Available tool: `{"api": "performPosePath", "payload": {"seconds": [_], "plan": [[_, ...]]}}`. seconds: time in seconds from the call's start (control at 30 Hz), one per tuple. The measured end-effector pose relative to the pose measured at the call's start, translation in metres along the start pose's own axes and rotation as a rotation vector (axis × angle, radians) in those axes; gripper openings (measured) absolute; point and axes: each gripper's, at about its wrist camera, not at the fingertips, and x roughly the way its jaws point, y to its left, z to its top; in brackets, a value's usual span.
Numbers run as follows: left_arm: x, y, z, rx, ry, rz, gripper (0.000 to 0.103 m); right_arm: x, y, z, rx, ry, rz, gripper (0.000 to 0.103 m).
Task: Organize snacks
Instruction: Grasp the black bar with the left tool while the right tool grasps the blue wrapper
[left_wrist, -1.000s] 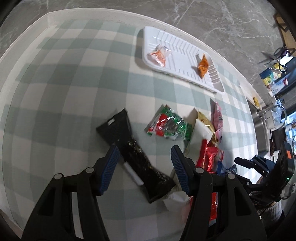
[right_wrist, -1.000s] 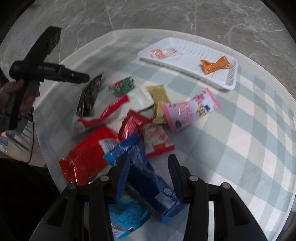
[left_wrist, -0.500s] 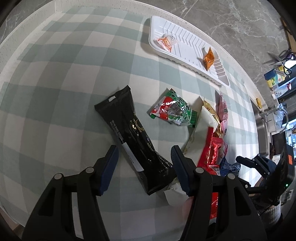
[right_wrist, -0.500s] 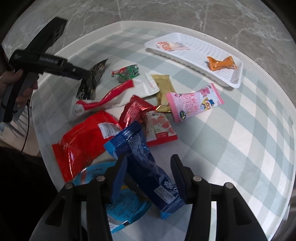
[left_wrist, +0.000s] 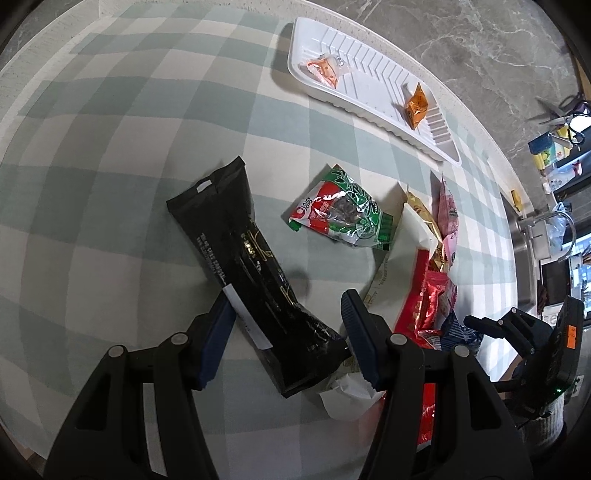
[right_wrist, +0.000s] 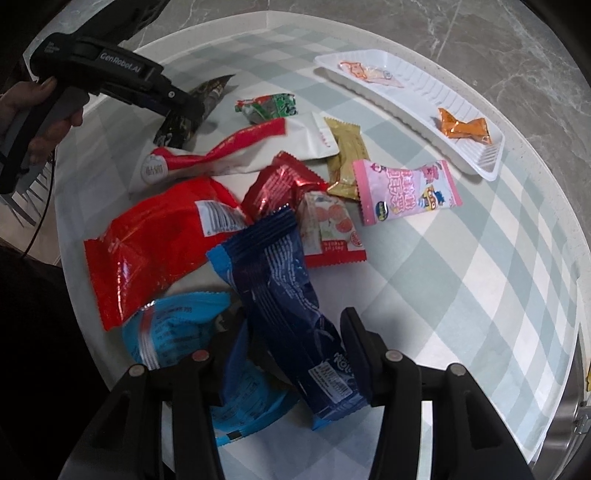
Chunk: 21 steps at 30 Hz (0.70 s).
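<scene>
- We see the left gripper (left_wrist: 286, 325) spread wide, holding nothing; the long glossy black snack pouch (left_wrist: 251, 273) lies flat between its fingers on the green-checked tablecloth (left_wrist: 110, 147).
- Right gripper (right_wrist: 291, 332) likewise wide, straddling the dark blue foil snack bag (right_wrist: 291, 325), no grip.

A green-and-white checked tablecloth (left_wrist: 110, 155) fills most of the frame. Grey marbled floor (left_wrist: 480, 55) shows at the upper right. At the right edge lie scissors (left_wrist: 557, 118), with a steel sink (left_wrist: 524, 258) lower down.

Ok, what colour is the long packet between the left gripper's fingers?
Black packet, glossy, with a white label strip; clearest in the left wrist view.
</scene>
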Motion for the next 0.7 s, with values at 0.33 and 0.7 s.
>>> {"api": "performPosePath", "payload": {"seconds": [0.33,0.7], "plan": [[0.009,0.003,0.004,0.010,-0.004,0.001,0.055,0.005,-0.008,0.000,0.046,0.001,0.016,0.041],[0.007,0.005,0.000,0.053,-0.053,0.021,0.026,0.001,-0.016,-0.003,0.085,-0.023,0.037,0.034]]}}
